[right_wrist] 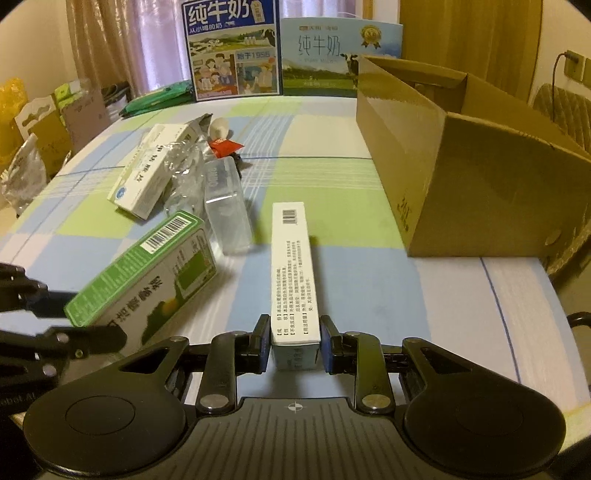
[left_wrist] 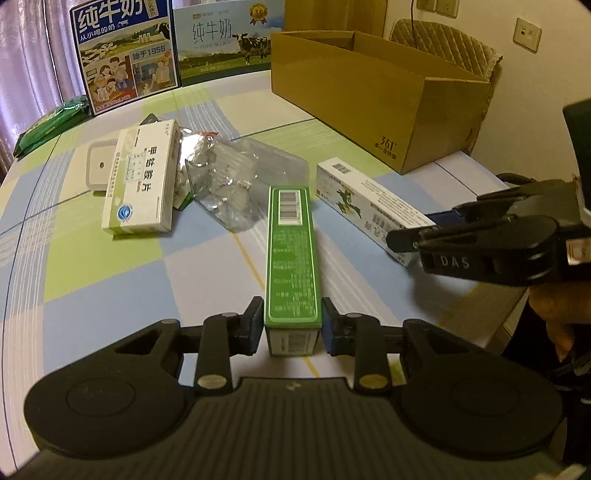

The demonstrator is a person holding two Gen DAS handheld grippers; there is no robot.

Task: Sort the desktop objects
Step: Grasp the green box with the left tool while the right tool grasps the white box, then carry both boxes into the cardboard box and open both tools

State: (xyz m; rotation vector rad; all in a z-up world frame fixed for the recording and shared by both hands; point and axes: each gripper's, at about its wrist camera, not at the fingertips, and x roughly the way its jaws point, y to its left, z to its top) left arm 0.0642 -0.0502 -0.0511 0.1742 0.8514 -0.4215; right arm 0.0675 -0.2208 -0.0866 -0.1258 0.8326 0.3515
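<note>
Left gripper (left_wrist: 292,326) fingers pinch green box (left_wrist: 291,254), right gripper (right_wrist: 294,341) fingers pinch white box (right_wrist: 293,269); both point lengthwise up-frame, cardboard box (right_wrist: 480,184) upper right.

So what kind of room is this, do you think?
Probably a home dining or living room: a table under a checked cloth, curtains behind it, milk cartons at the far edge, and a padded chair by wall sockets.
</note>
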